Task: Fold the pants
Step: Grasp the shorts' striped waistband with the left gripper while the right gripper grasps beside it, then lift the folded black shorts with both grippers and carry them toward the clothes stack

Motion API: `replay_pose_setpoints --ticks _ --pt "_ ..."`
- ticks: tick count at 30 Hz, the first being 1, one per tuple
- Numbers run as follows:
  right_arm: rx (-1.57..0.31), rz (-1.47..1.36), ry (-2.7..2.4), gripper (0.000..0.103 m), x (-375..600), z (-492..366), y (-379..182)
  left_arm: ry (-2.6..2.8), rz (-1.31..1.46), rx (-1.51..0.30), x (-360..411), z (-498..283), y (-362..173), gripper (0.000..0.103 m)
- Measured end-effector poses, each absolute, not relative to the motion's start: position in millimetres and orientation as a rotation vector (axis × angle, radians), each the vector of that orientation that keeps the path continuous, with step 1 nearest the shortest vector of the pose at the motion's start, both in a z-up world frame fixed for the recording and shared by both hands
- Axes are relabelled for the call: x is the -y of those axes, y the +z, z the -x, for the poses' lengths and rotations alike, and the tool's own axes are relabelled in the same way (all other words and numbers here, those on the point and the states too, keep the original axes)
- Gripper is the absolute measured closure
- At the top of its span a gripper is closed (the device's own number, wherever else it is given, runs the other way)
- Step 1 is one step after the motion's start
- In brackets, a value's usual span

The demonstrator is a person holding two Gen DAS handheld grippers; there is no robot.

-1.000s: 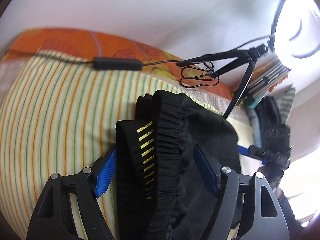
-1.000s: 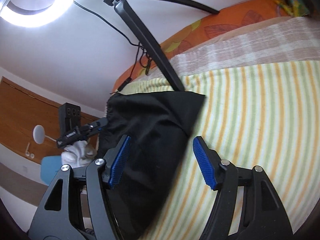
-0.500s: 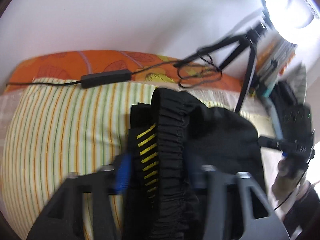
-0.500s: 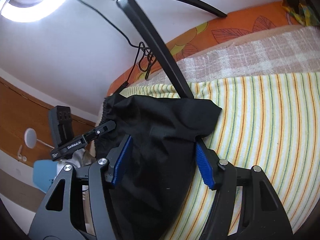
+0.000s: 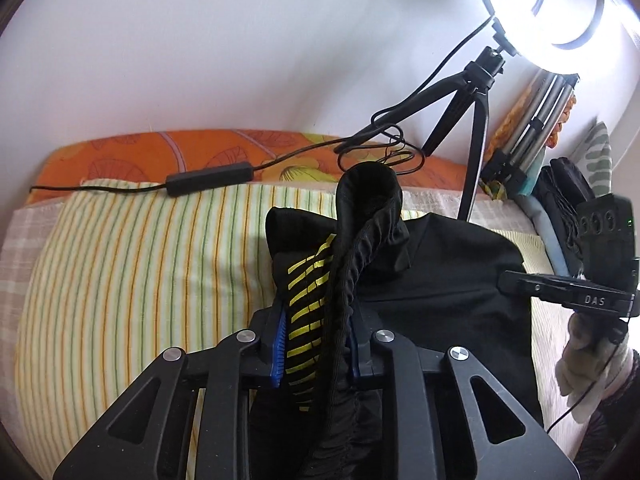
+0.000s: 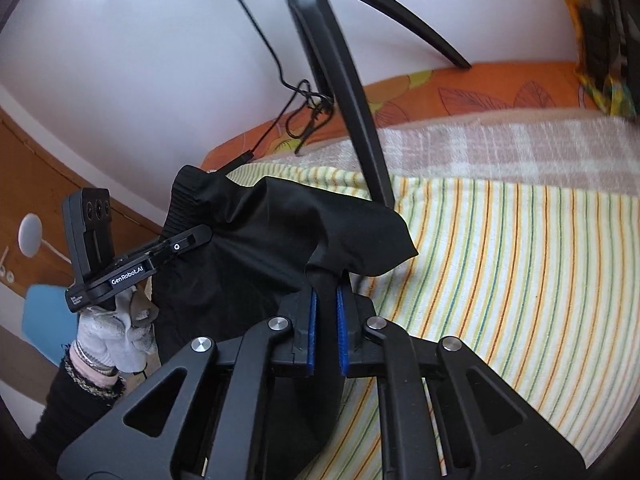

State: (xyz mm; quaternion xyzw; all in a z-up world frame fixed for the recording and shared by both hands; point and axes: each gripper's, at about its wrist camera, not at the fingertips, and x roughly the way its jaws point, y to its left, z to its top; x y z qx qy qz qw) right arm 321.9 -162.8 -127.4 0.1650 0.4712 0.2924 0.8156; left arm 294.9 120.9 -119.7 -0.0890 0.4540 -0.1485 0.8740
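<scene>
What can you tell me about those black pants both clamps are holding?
The black pants look like thin, smooth fabric with a gathered elastic waistband and yellow dash markings. The left gripper is shut on the waistband end, the right gripper on a fold of plain cloth. Bunched and partly lifted, they drape over the striped bedsheet.

My left wrist camera looks close along its fingers across the striped sheet (image 5: 120,264) toward the wall; my right, slightly blurred, does likewise, both sharing the tripod (image 5: 476,120).
</scene>
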Motion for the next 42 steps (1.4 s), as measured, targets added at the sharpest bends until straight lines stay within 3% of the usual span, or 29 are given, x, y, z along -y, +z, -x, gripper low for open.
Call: replay_pose_setpoints --ticks 22,42 --pt "-0.752 -0.033 0.637 0.096 157 -233 -10 -0.328 0.183 -0.751 -108 -223 -41 0.086" --pt "-0.682 0.265 0.521 0.096 236 -193 118 -0.469 0.381 -0.599 16 -202 7 0.086"
